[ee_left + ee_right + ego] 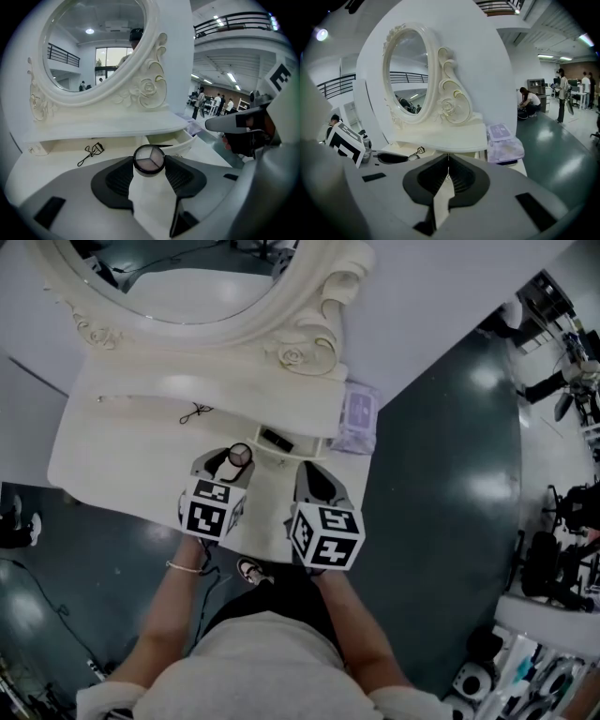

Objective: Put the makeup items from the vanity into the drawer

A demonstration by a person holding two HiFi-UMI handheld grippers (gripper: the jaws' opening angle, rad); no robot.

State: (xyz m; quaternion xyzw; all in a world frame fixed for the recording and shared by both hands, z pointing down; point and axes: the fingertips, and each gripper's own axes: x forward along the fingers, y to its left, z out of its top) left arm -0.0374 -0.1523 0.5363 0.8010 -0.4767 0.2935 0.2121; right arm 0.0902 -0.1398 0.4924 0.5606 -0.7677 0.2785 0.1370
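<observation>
Left tool (149,165) clamps a round compact (149,158) beside the open drawer (180,144) — right tool (447,172) closed, empty.

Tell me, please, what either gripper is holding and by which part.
The left gripper holds a round eyeshadow compact, its jaws pressing on opposite sides of the rim. The right gripper is shut on nothing.

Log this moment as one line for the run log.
left tongs: shut on eyeshadow compact | right tongs: shut, empty | drawer: open | eyelash curler: on vanity top
</observation>
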